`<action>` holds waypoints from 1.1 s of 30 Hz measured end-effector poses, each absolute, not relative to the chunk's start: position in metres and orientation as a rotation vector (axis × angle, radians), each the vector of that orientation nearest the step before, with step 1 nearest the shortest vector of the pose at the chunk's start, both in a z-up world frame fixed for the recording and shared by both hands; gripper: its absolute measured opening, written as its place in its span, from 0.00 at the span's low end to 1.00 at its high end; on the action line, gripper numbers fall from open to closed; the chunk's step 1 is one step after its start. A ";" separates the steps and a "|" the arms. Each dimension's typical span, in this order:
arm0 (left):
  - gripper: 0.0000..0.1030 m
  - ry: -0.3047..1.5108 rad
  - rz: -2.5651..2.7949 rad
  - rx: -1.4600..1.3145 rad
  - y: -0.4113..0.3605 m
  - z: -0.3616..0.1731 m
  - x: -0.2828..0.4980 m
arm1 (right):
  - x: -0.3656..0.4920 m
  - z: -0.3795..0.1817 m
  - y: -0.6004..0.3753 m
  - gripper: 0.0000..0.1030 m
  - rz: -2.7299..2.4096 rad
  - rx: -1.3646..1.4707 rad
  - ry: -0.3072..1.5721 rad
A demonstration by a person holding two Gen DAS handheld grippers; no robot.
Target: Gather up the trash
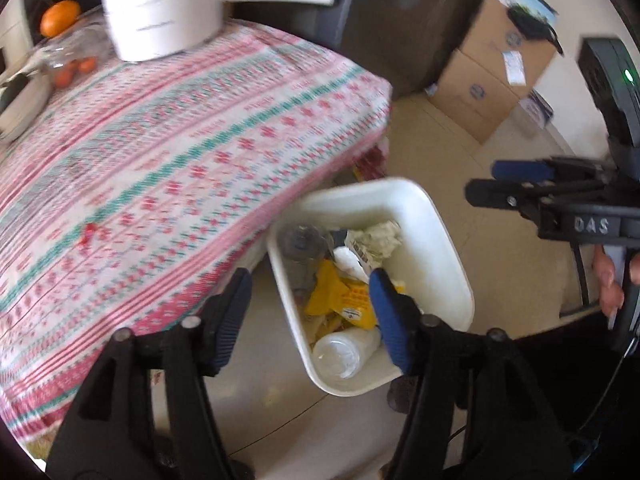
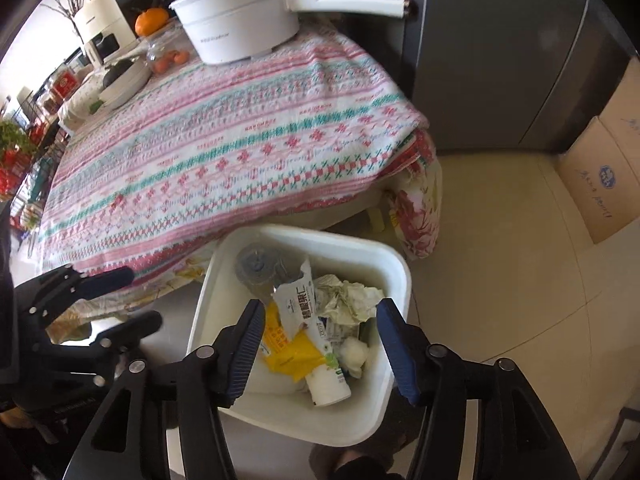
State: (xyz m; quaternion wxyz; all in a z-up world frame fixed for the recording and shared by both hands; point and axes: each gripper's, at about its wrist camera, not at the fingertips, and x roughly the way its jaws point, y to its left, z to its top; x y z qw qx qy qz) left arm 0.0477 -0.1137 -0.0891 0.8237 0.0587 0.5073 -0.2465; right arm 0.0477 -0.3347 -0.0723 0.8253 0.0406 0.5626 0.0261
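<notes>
A white trash bin (image 1: 440,256) (image 2: 396,280) stands on the floor beside the table. It holds trash: a yellow wrapper (image 1: 340,296) (image 2: 292,356), crumpled paper (image 1: 380,236) (image 2: 348,296), a white bottle (image 1: 348,348) (image 2: 328,384) and a clear plastic item (image 2: 256,264). My left gripper (image 1: 310,312) is open and empty above the bin's near left edge; it also shows in the right wrist view (image 2: 132,300). My right gripper (image 2: 320,348) is open and empty right over the bin; it also shows in the left wrist view (image 1: 500,184).
The table with a pink and green patterned cloth (image 1: 160,152) (image 2: 240,140) carries a white pot (image 1: 164,12) (image 2: 240,20), oranges (image 1: 60,16) (image 2: 150,20) and a plate (image 2: 124,80) at the far end. Cardboard boxes (image 1: 488,68) (image 2: 600,176) stand on the floor to the right.
</notes>
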 end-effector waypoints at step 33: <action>0.99 0.729 -0.072 0.048 -0.029 -0.002 -0.031 | -0.041 0.025 -0.238 1.00 -0.031 -0.074 0.671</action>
